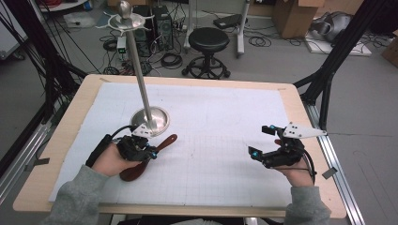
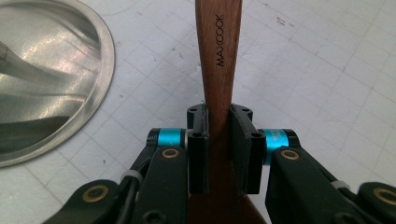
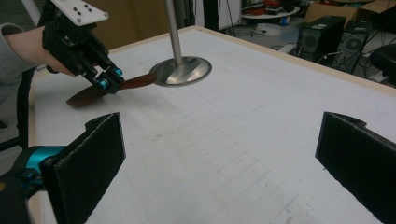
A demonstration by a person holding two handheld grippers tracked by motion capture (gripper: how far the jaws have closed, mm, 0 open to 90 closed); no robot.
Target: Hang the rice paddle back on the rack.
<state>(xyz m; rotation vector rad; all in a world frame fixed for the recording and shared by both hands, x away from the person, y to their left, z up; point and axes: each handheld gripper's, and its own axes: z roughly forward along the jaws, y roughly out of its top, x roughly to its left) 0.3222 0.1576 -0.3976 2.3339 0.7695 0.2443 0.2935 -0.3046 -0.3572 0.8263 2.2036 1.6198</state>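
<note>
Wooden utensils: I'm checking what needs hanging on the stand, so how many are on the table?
1: a wooden spoon lies beside the metal stand's base, its handle clamped in the left tongs.

This is a robotics or recording lab. Around the wooden work table [image 1: 75, 110] stand black tripod legs [image 1: 328, 61], desktop computer towers [image 1: 157, 28], loose cables [image 1: 171, 60] on the grey floor, a rolling stool [image 1: 208, 44] and cardboard boxes [image 1: 293, 16].

A steel stand [image 1: 149, 118] sits on the table [image 1: 70, 122] at about 10 o'clock, its pole leaning towards 11. Past the table at 12 o'clock stands a black stool [image 1: 208, 40], with computer towers [image 1: 157, 23] at 11.
</note>
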